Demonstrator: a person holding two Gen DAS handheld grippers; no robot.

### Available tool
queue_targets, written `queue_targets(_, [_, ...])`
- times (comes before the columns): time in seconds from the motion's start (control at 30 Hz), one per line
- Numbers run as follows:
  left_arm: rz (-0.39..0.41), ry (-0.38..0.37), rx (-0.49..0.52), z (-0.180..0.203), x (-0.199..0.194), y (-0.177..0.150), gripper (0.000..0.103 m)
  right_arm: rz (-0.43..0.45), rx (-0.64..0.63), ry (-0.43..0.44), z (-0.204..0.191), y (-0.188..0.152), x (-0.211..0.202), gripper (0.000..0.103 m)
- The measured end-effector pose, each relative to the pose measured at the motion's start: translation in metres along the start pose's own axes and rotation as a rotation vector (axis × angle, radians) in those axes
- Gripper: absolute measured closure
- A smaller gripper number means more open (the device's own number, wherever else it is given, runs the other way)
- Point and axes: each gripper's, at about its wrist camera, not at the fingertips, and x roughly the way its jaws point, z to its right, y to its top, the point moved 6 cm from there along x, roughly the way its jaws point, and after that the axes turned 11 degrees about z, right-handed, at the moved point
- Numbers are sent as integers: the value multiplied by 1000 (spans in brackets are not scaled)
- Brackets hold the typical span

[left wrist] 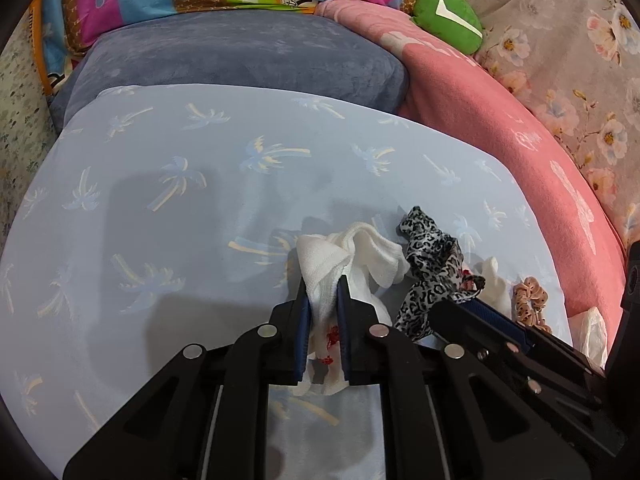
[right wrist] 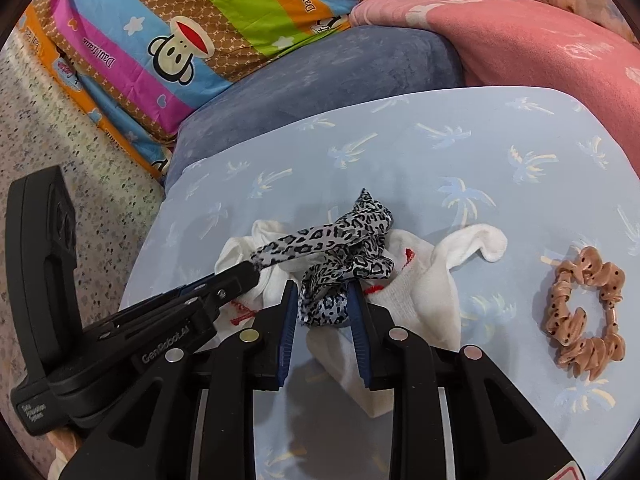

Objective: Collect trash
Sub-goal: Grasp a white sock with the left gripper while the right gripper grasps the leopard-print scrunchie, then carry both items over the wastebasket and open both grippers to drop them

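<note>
A: What am I looking at, biggest first?

B: I am seeing the light blue palm-print tabletop filling most of both views. Behind it, at twelve o'clock, a grey-blue cushion is lying against a striped cartoon pillow. A pink blanket is running along the edge from one to four o'clock in the left view, and a green plush piece is sitting just above it.

A: And the things to collect?

B: They are lying in a heap near the front of the tabletop. A white sock is sitting at the centre of my left view, with a second white sock spreading toward three o'clock in my right view. A leopard-print cloth is draped over both. A tan dotted scrunchie is lying apart at three o'clock, touching none of them.

A: How are the tools?

B: I am holding the left tool nearly closed, its blue pads pinching a fold of the white sock between them. The right tool is standing a little wider, with a bunch of the leopard-print cloth between its pads; both pads are pressing against the fabric. In my right view the left tool is reaching in from nine o'clock, its tips meeting the pile.
</note>
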Motion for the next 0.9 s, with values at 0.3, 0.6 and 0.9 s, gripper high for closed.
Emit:
queue_targets(0.3, [24, 2, 19, 7, -11, 7, 97, 47, 15, 10, -1, 15, -13, 101])
queue_targets(0.6, [145, -51, 67, 47, -66, 34, 97, 204, -2, 30, -11, 58, -102, 101])
queue_targets(0.9, [264, -139, 140, 112, -123, 50, 97, 362, -45, 9, -9, 85, -211, 101])
